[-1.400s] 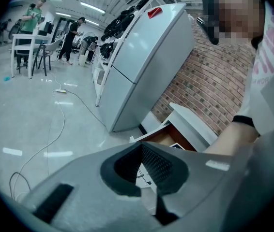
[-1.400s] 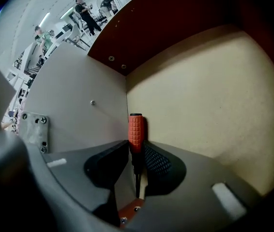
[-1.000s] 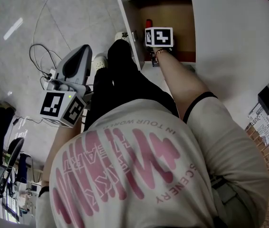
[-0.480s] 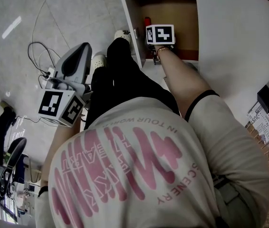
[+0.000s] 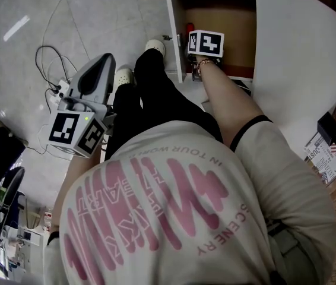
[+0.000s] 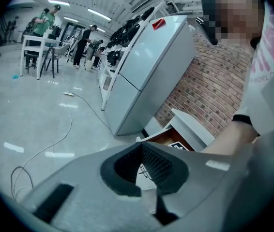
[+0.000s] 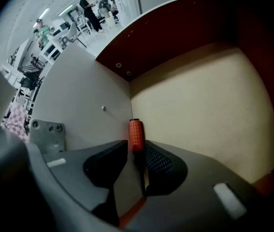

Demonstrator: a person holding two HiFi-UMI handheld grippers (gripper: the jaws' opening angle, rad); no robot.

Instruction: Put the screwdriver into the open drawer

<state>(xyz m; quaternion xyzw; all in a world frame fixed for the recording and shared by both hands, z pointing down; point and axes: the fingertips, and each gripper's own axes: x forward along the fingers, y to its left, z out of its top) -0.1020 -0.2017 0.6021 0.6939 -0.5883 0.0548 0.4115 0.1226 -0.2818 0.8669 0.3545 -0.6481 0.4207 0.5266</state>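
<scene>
The screwdriver (image 7: 135, 134), with an orange-red ribbed handle and a dark shaft, lies on the floor of the open drawer (image 7: 200, 105) along its left wall. My right gripper (image 7: 136, 144) points steeply down into the drawer with its jaws apart. The shaft runs between them, close to the right pad, and the left pad stands clear of it. In the head view the marker cube hides the right gripper (image 5: 206, 43), and the red handle of the screwdriver (image 5: 190, 27) shows just past it in the drawer (image 5: 174, 34). My left gripper (image 5: 104, 60) hangs at my left over the floor, fingertips together and empty.
A white rounded tabletop (image 5: 304, 46) covers the drawer's right side. My legs in black trousers (image 5: 156, 94) stand against the drawer front. Cables and a power strip (image 5: 52, 82) lie on the floor at left. A grey fridge (image 6: 146, 66) stands by a brick wall (image 6: 200, 81).
The head view has swung, so the drawer sits further right in the picture. My right gripper stays in the drawer over the screwdriver. My left gripper has hardly shifted.
</scene>
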